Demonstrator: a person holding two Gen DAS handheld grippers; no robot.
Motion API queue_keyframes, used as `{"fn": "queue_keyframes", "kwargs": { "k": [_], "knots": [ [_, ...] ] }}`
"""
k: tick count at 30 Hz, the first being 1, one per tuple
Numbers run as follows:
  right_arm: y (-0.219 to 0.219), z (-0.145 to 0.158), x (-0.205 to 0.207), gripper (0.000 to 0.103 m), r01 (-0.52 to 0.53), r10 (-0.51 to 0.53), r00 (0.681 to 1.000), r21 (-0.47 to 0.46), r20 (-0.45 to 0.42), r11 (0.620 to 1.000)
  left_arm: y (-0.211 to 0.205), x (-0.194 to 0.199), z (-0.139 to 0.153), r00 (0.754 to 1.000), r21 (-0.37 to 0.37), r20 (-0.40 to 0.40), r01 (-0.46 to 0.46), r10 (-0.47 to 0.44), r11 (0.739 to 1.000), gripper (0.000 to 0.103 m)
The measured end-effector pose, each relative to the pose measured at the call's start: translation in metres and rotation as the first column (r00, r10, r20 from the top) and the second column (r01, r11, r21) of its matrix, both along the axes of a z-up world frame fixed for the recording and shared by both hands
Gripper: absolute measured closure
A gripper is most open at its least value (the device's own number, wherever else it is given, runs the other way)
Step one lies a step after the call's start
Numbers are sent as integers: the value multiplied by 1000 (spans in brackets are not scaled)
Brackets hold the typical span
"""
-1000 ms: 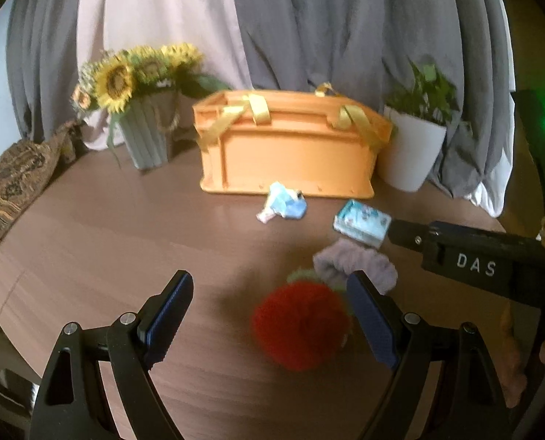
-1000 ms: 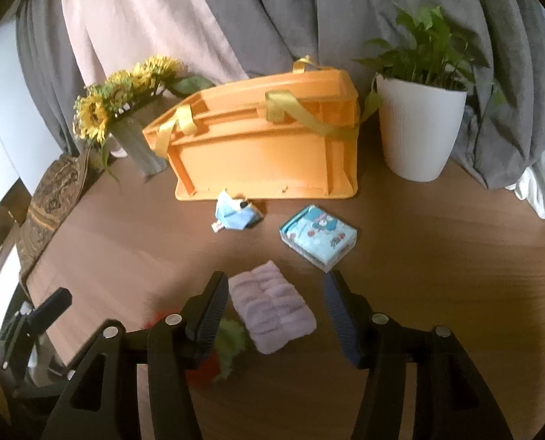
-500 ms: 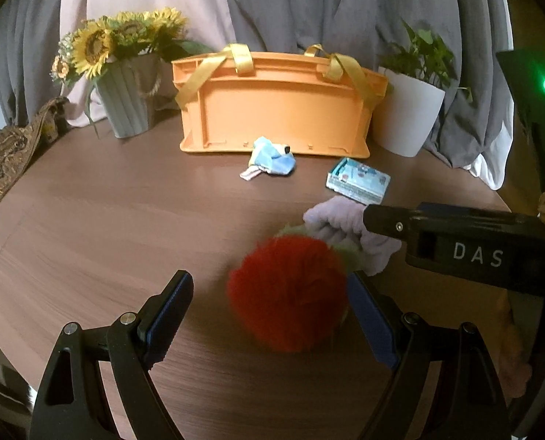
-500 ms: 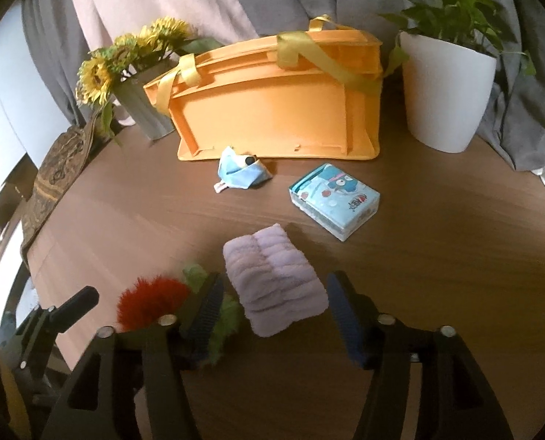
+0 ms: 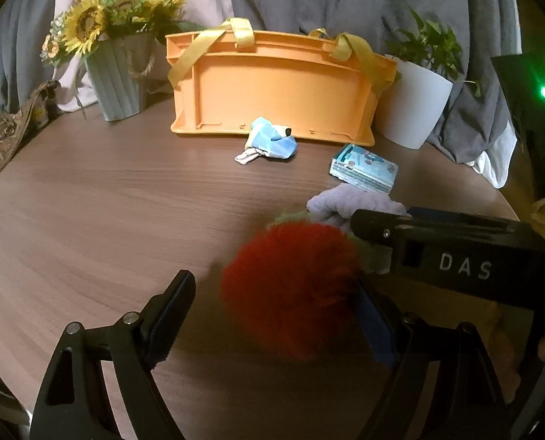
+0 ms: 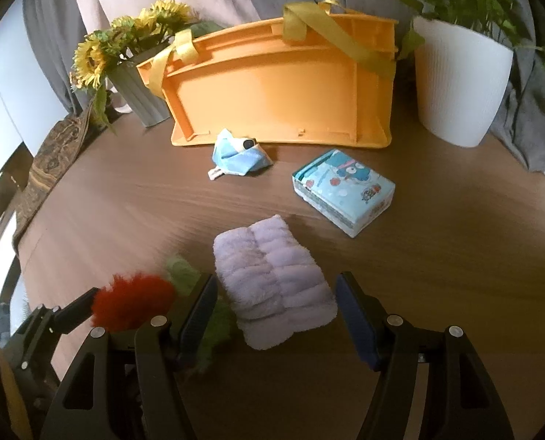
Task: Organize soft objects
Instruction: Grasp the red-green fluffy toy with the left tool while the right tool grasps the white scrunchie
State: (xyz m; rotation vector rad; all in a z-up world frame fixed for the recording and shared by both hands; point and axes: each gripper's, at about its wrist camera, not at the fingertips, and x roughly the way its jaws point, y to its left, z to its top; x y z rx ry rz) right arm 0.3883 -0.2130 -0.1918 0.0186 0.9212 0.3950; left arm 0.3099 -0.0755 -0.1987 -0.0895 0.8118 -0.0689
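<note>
A fluffy red toy with green leaves (image 5: 291, 286) lies on the round wooden table between the fingers of my open left gripper (image 5: 272, 315); it also shows in the right wrist view (image 6: 133, 300). A folded lilac towel (image 6: 272, 286) lies between the fingers of my open right gripper (image 6: 276, 315), whose left finger stands between the towel and the toy. The towel (image 5: 349, 203) is partly hidden behind the right gripper in the left wrist view. A blue tissue pack (image 6: 342, 190) and a small blue plush (image 6: 239, 157) lie further back. An orange basket (image 6: 280, 88) with yellow handles stands behind them.
A grey vase of sunflowers (image 5: 118, 69) stands left of the basket. A white pot with a green plant (image 6: 459, 77) stands right of it. Grey and pink curtains hang behind. A patterned cushion (image 5: 1, 135) lies at the table's left edge.
Both grippers have moved forward and lower. The red toy now sits further in between the left fingers, and the lilac towel further in between the right fingers. Both stay open.
</note>
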Motion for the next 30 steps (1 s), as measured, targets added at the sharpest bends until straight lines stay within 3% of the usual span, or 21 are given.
{"fn": "queue_keyframes", "kwargs": {
  "k": [7, 19, 24, 30],
  "knots": [
    [-3, -7, 4, 37, 28, -28, 1000, -13, 5, 1000, -4, 9, -3, 1000, -15, -1, 12, -12, 1000, 33],
    [-10, -12, 1, 57, 55, -55, 998, -21, 3, 998, -7, 19, -11, 999, -47, -34, 17, -19, 999, 60],
    [-10, -11, -1, 67, 61, -60, 998, -22, 9, 998, -5, 19, -8, 1000, -53, -29, 5, -7, 999, 63],
    [-9, -7, -4, 73, 60, -59, 998, -22, 25, 998, 0, 18, 2, 1000, -60, -4, -18, 18, 998, 64]
  ]
}}
